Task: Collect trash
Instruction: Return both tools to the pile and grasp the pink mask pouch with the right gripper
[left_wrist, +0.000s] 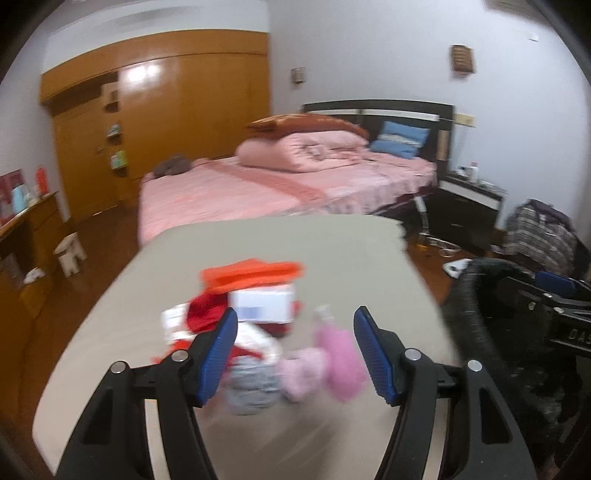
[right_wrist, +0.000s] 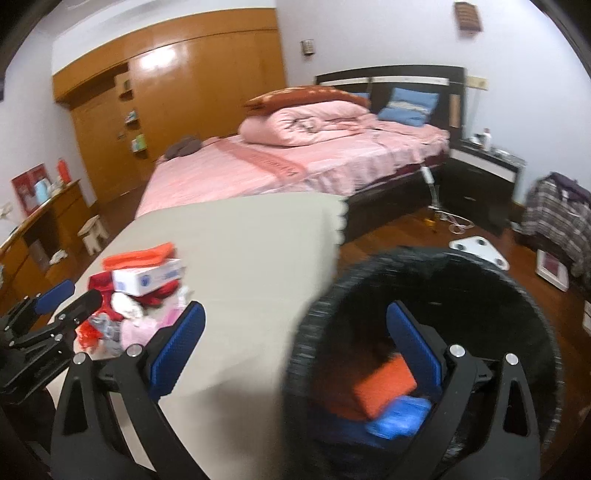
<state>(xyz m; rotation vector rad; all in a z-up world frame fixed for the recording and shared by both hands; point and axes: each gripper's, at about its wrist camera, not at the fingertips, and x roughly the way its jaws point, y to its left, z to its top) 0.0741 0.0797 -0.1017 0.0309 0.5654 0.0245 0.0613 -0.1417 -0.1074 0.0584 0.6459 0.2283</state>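
Observation:
A heap of trash (left_wrist: 258, 325) lies on the beige table (left_wrist: 258, 243): an orange packet (left_wrist: 255, 275), a white box (left_wrist: 264, 304), red wrappers and pink pieces (left_wrist: 332, 354). My left gripper (left_wrist: 295, 328) is open just above the pink pieces and holds nothing. The heap also shows in the right wrist view (right_wrist: 136, 295), with the left gripper (right_wrist: 68, 297) beside it. My right gripper (right_wrist: 295, 325) is open and empty over the rim of a black mesh bin (right_wrist: 424, 332) that holds an orange packet (right_wrist: 380, 384) and a blue item (right_wrist: 399, 417).
The bin (left_wrist: 517, 332) stands on the wooden floor right of the table. A pink bed (left_wrist: 288, 181) lies beyond the table, a dark nightstand (left_wrist: 465, 206) to its right. A wooden wardrobe (left_wrist: 155, 110) and a small stool (left_wrist: 72, 254) are on the left.

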